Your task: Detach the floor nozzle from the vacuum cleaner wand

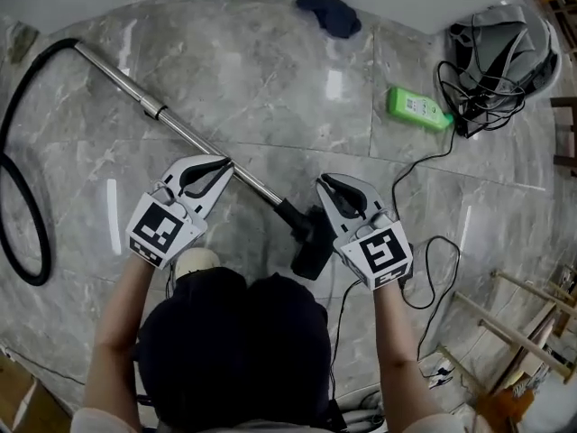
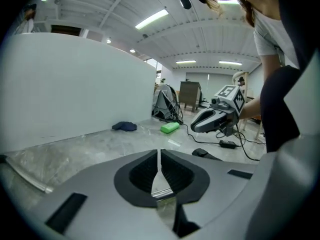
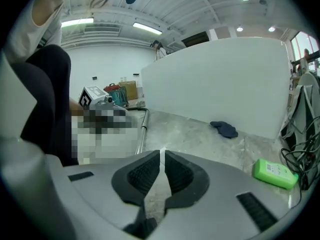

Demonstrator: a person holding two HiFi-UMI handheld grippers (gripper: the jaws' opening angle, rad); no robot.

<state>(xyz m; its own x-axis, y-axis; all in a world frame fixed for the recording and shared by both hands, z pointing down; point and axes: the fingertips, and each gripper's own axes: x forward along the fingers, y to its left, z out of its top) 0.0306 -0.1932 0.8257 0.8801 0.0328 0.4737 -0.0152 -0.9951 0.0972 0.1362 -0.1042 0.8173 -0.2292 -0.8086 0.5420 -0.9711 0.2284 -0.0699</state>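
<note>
The silver wand [image 1: 180, 132] lies slanting across the marble floor. It ends in a black joint [image 1: 296, 218] on the black floor nozzle [image 1: 313, 253]. A black hose [image 1: 20, 188] loops off its far end at the left. My left gripper [image 1: 224, 164] is shut and empty, hovering over the wand just left of the joint; a piece of the wand [image 2: 163, 191] shows below its shut jaws [image 2: 159, 153]. My right gripper [image 1: 322, 184] is also shut and empty, just right of the joint and above the nozzle. From the right gripper [image 3: 161, 156], the wand [image 3: 141, 134] runs away to the left.
A green box [image 1: 418, 108] with a black cable lies at the right, beside a grey bag and tangled cords [image 1: 500, 52]. A dark blue cloth [image 1: 330, 14] sits by the white wall. A wooden rack [image 1: 527, 332] stands at the lower right. The person's dark trousers [image 1: 236, 350] fill the bottom.
</note>
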